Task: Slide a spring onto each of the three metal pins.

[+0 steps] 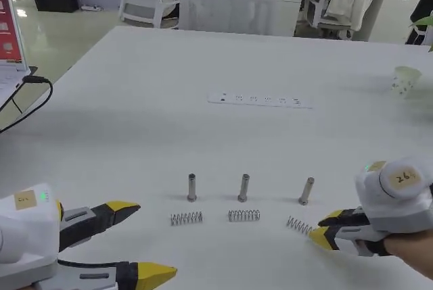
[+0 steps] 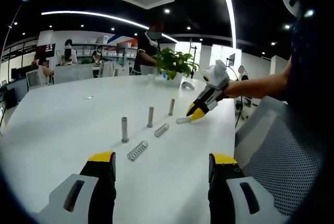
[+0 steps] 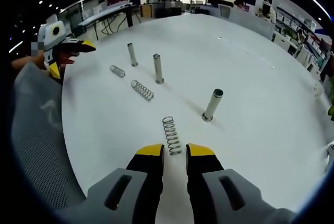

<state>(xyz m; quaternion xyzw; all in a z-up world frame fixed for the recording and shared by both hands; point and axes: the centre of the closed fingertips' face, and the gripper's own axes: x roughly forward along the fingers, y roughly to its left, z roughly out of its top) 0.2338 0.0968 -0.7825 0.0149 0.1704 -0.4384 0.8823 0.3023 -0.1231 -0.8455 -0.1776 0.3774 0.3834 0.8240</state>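
White table (image 1: 135, 101). My left gripper (image 1: 152, 239) gapes wide, empty, near-left. My right gripper (image 3: 175, 152) is open just a slit, tips flanking the near end of the right spring (image 3: 170, 134), not gripping it. Three pins (image 1: 244, 187) stand upright in a row, each with a spring lying before it.

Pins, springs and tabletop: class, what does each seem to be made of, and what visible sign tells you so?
Pins: seemingly metal, likely steel; smooth grey cylinders with a dull sheen. Springs: thin coiled metal wire, silvery, with glints along the coils. Tabletop: matt white, smooth; probably laminate or painted board, though the look cannot settle it.
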